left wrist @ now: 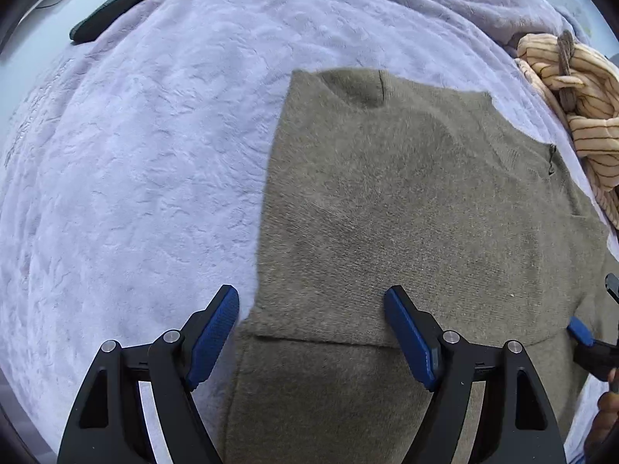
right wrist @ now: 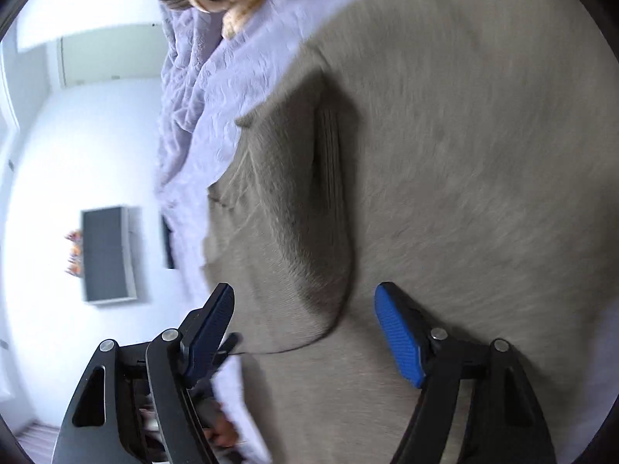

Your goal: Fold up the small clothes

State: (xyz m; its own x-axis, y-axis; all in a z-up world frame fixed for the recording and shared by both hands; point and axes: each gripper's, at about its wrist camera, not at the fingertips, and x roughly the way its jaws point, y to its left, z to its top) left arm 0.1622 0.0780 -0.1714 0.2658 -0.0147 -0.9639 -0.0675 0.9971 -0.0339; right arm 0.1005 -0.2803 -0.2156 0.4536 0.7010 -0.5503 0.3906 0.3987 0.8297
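Left gripper (left wrist: 311,309): jaws wide, empty, straddling the near-left edge of the olive knit garment (left wrist: 406,201).
Right gripper (right wrist: 303,305): jaws wide, empty, over a raised fold at the garment's edge; view blurred.
Garment: centre to 3 o'clock on the lavender blanket (left wrist: 135,178), one folded layer visible, further folds apparently remaining.
Striped orange garment (left wrist: 576,89): 2 o'clock, crumpled, unfolded.

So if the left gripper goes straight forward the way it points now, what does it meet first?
Most likely the olive-brown sweater. The open left gripper hangs over its left edge, and the knit fills the line ahead. Beyond it lies the lavender blanket. How high the gripper is above the cloth is unclear.
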